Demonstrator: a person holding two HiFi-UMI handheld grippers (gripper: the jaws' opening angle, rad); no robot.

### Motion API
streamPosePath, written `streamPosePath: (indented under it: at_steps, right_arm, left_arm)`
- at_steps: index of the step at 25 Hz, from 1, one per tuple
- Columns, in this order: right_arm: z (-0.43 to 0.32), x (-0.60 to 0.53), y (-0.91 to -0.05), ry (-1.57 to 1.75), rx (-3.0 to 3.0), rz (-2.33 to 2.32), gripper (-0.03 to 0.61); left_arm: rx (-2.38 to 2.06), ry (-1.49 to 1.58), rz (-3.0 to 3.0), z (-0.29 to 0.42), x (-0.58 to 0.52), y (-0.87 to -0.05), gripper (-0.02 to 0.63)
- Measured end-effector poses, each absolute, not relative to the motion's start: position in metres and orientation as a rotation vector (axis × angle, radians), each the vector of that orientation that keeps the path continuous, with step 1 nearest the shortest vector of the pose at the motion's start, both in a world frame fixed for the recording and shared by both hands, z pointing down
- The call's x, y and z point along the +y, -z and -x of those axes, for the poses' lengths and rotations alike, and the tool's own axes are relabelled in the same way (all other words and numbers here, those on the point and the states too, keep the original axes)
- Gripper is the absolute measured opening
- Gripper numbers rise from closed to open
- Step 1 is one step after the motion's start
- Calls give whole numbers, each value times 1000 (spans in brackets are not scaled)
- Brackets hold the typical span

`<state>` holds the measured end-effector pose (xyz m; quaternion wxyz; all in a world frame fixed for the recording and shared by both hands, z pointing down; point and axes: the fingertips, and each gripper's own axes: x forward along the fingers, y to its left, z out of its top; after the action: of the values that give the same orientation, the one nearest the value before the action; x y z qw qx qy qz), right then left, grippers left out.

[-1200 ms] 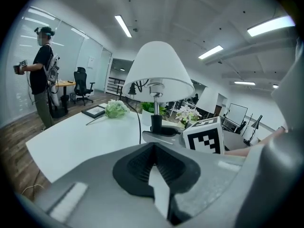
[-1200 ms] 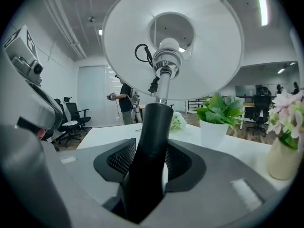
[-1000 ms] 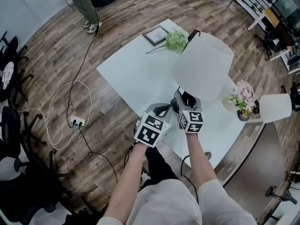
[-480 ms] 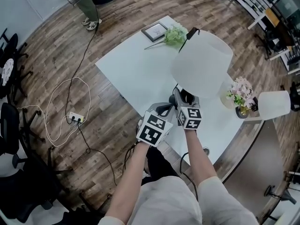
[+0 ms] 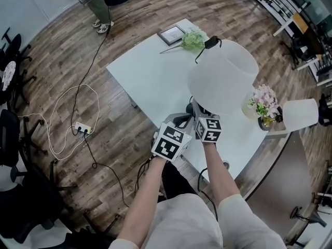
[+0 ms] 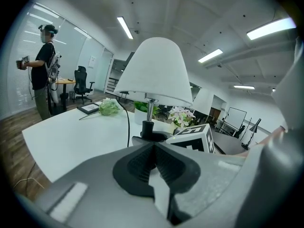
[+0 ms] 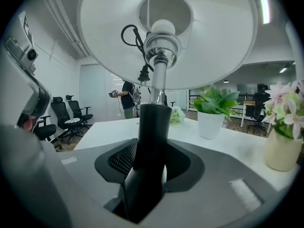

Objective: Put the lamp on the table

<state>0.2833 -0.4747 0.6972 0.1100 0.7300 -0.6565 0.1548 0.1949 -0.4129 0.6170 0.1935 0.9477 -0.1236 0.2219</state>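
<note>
Step, as judged: taking hold of the lamp (image 5: 223, 74), which stands near the desk's (image 5: 150, 82) close edge.
Right gripper (image 7: 151, 158): jaws have just been closing, black stem between them, pads apparently touching it.
Left gripper (image 6: 153, 148): clenched, empty.
Next: firm grip, keep the lamp upright, mind the cord (image 7: 135, 37).
Head view: the shade hides the stem. Right gripper view: shows the grip and bulb.
</note>
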Motion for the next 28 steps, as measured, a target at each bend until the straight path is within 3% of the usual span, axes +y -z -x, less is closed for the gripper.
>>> streamPosePath:
  at_steps: [28]
  right_arm:
    - [-277, -459, -706, -396, -1871, -2178, 176]
  left_arm:
    - [-401, -612, -2650, -164, -394, -633, 0]
